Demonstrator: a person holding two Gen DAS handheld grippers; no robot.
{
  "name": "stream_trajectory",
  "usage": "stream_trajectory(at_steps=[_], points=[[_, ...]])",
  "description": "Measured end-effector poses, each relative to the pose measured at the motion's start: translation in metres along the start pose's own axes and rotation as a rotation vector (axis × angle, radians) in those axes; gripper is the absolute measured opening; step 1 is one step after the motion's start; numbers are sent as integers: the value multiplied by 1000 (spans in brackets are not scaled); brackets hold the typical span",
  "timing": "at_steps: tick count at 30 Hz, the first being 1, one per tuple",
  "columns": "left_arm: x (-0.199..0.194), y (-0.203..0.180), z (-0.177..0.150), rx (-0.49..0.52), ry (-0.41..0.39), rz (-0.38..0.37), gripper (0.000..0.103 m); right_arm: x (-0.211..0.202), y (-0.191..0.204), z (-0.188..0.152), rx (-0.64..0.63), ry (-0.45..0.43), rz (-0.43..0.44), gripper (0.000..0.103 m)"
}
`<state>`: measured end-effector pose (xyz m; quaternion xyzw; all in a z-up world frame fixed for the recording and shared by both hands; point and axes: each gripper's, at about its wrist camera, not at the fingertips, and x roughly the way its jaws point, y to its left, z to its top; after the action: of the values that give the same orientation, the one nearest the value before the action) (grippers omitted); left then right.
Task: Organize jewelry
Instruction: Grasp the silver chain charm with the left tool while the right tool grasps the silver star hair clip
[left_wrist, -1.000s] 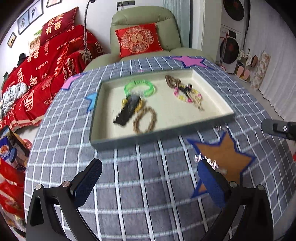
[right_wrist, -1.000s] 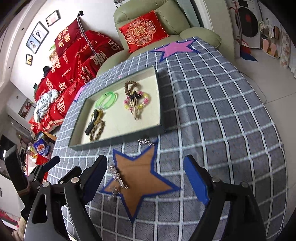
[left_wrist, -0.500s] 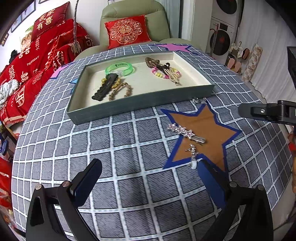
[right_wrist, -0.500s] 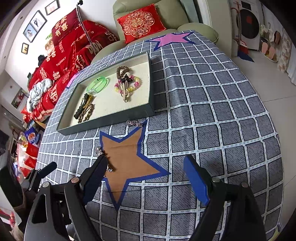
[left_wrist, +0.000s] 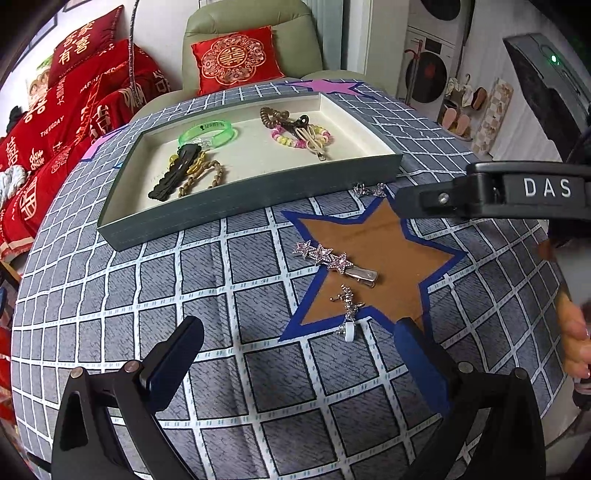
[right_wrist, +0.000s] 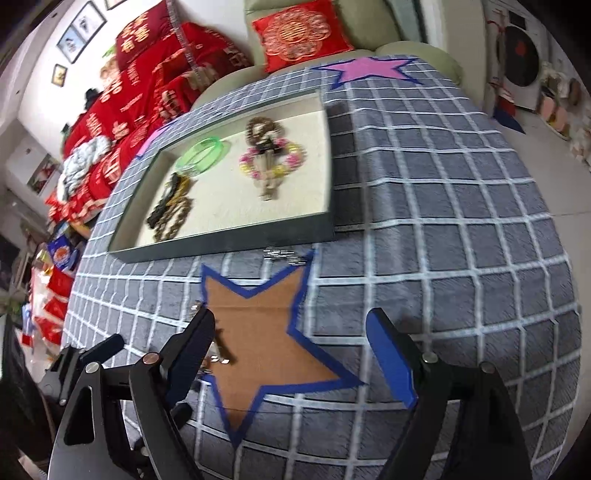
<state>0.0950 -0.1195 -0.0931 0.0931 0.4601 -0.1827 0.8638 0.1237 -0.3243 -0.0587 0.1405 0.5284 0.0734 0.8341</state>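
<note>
Three pieces wait outside tray: star clip, chain, small clip, all on desk. Both tongs, left and right, wide, empty; right closing slightly. You are approaching; next, straddle star clip, squeeze.

A grey cloth with a white grid covers the tabletop. The grey-green tray has a cream lining. Inside it lie a translucent green bangle, a pink-and-yellow bead bracelet and a black clip. Just beside the tray, a brown star has a blue border; the hair clip on it bears pink stars.
</note>
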Motion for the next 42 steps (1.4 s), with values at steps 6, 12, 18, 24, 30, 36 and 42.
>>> stream_trajectory(at_steps=[6, 12, 18, 24, 30, 36, 42], points=[[5, 2, -5, -19, 10, 4, 95, 15, 24, -1, -117, 53, 15, 65], [11, -9, -6, 17, 18, -18, 82, 19, 16, 0, -83, 61, 23, 62], [8, -22, -5, 65, -5, -45, 60, 20, 15, -2, -94, 69, 24, 61], [3, -21, -9, 71, -23, -65, 20, 24, 19, -3, -105, 71, 29, 60], [-3, -1, -16, -17, -39, -54, 20, 25, 30, -8, -157, 73, 26, 57], [-5, 12, -21, -50, -40, -36, 20, 28, 50, -18, -270, 68, -10, 53], [-7, 20, -22, -68, -38, -30, 20, 32, 69, -30, -407, 54, -86, 47]])
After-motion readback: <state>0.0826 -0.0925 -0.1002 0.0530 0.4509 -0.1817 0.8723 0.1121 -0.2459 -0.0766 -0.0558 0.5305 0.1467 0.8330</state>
